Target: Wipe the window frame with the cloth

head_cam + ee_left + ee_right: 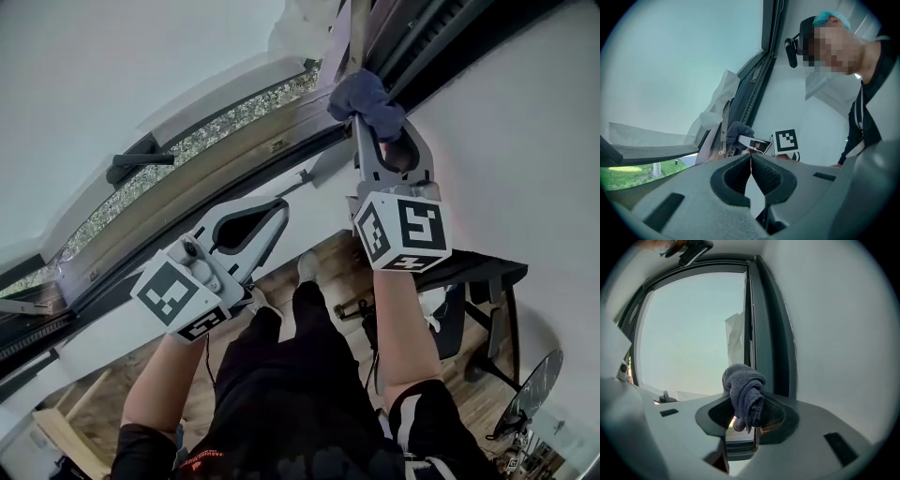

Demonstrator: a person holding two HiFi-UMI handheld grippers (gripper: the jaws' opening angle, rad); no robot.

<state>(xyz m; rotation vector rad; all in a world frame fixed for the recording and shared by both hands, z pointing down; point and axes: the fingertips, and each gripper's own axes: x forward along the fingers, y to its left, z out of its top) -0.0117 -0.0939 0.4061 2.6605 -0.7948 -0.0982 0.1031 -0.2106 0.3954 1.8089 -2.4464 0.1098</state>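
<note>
Left: the left grey plastic two-jaw gripper point(751, 161) has its jaws pressed together with nothing between them; bare forearm, held low. Right: the right grey plastic two-jaw gripper point(745, 414) is raised higher, arm extended, jaws clamped on a bunched blue-grey knitted cloth point(744, 389).

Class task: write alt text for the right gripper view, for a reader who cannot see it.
The right gripper grips a bunched grey-blue cloth between its jaws, in front of a dark upright window frame. Pale glass fills the left; a plain white wall the right.
</note>
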